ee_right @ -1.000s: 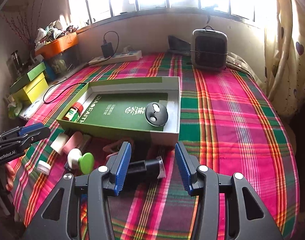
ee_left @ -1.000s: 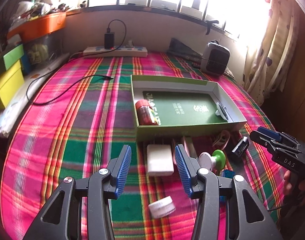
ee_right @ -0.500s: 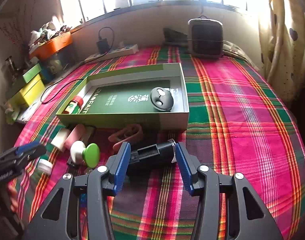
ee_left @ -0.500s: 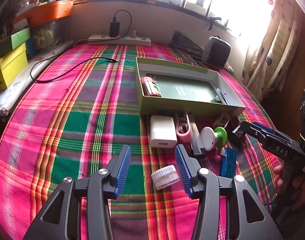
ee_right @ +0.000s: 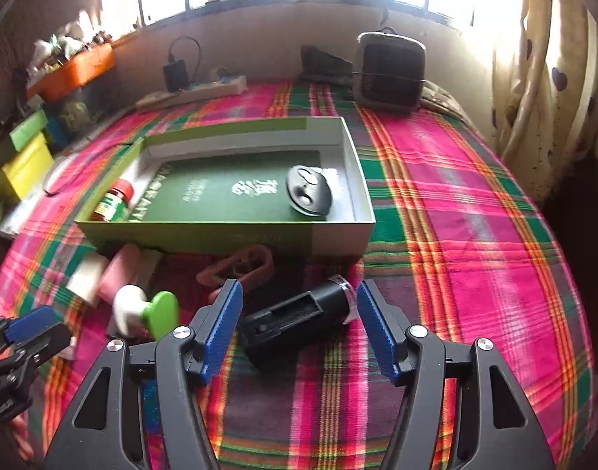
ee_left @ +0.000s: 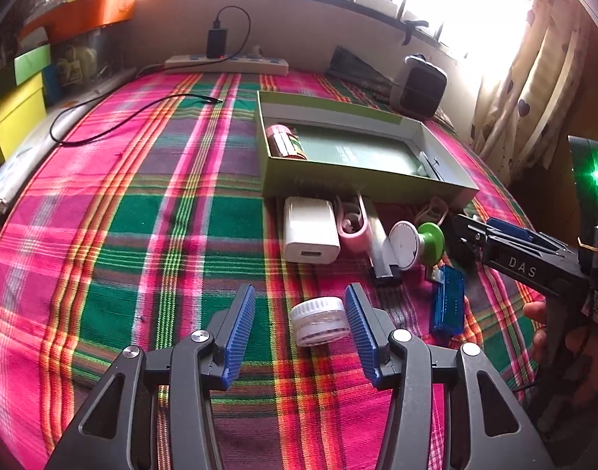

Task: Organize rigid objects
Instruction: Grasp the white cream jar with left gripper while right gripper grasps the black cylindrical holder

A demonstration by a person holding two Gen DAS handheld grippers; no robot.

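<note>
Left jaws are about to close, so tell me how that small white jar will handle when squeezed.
The small white jar looks like rigid plastic, so it should probably hold its shape. Its round, smooth wall may slip or twist between the flat pads. It lies tilted on the soft plaid cloth, so it could roll if nudged.

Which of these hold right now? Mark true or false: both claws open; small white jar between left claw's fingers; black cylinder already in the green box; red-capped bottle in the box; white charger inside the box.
1. Both claws are open. True: left claw and right claw both gape.
2. The small white jar lies between the left claw's fingers. True, ungripped.
3. The black cylinder is in the green box. False: it lies on the cloth outside.
4. The red-capped bottle is in the box. True.
5. The white charger is inside the box. False: it lies outside it.
</note>
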